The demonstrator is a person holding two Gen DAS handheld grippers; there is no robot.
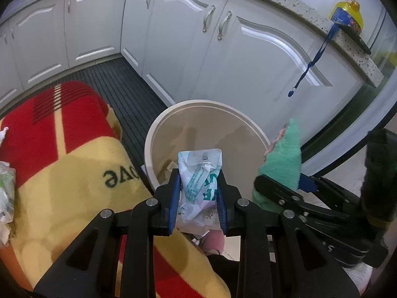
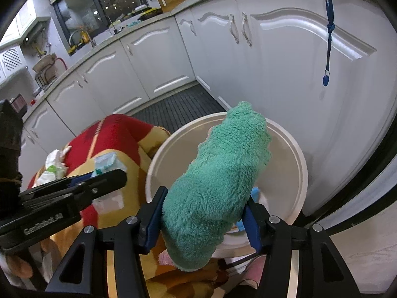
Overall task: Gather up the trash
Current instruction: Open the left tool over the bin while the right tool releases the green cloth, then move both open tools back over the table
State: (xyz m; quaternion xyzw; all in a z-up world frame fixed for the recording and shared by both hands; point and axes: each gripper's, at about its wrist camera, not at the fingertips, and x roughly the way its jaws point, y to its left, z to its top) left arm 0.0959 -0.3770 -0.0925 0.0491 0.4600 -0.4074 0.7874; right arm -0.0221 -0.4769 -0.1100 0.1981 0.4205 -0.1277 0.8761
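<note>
Trash in the form of a crumpled white wrapper [image 1: 198,181] with teal print sits clamped between the blue pads of the left claw [image 1: 197,188], held just above the near rim of a round cream bin [image 1: 158,126]. Scraps of paper lie at the bottom of the bin. To the right, the right claw [image 2: 203,213] grips a fluffy green cloth [image 2: 218,173], its pads pressing on both sides of the bundle, which sticks out over the open mouth of the same bin [image 2: 301,164]. In the left wrist view the green cloth [image 1: 282,156] hangs close beside the bin's right edge, and the two claws stand near each other.

Left of the bin, touching its side, lies a red and yellow blanket [image 1: 69,154] with dark lettering; more crumpled wrappers [image 2: 55,166] rest on it, well apart from the bin. A dark ribbed floor mat [image 1: 124,87] runs behind the blanket to a row of white cabinet doors [image 1: 248,57], which curve round just behind the bin. A speckled table [image 1: 310,17] tops the cabinets, and a blue lanyard [image 1: 312,62] dangles from its edge down a cabinet door, below a yellow container [image 1: 347,15]. A pink slipper [image 1: 213,241] shows beneath the left claw.
</note>
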